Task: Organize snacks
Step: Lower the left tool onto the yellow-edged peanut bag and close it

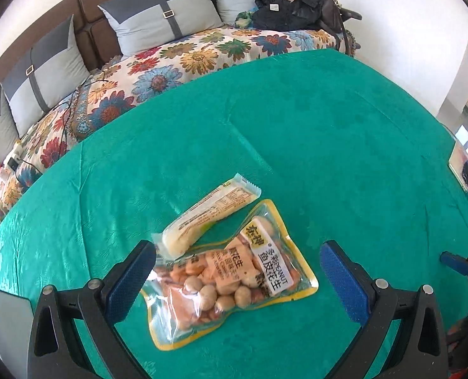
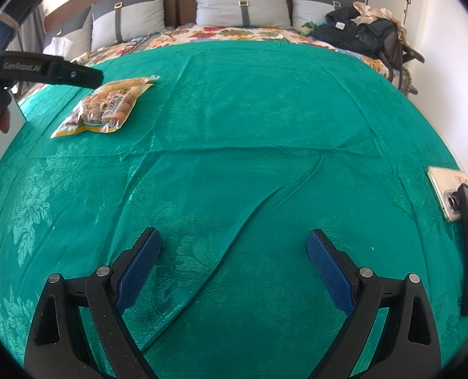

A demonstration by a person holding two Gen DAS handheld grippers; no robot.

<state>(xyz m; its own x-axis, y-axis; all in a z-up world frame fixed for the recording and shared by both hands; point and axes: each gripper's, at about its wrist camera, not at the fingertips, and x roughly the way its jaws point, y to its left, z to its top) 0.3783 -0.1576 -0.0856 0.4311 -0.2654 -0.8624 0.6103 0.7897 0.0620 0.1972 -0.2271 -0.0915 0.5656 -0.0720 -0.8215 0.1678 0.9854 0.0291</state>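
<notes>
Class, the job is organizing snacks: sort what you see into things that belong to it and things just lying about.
Job: peanut bag; wrapped snack bar; left gripper, open; right gripper, open.

Lying about: phone; dark jacket; pillows; green cloth.

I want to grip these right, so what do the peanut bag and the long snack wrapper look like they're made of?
Peanut bag: looks like glossy clear plastic film with a yellow border; the nuts show through and it reflects light. Long snack wrapper: probably thin plastic film too, semi-matte, with a crimped serrated end. Both look slippery.
</notes>
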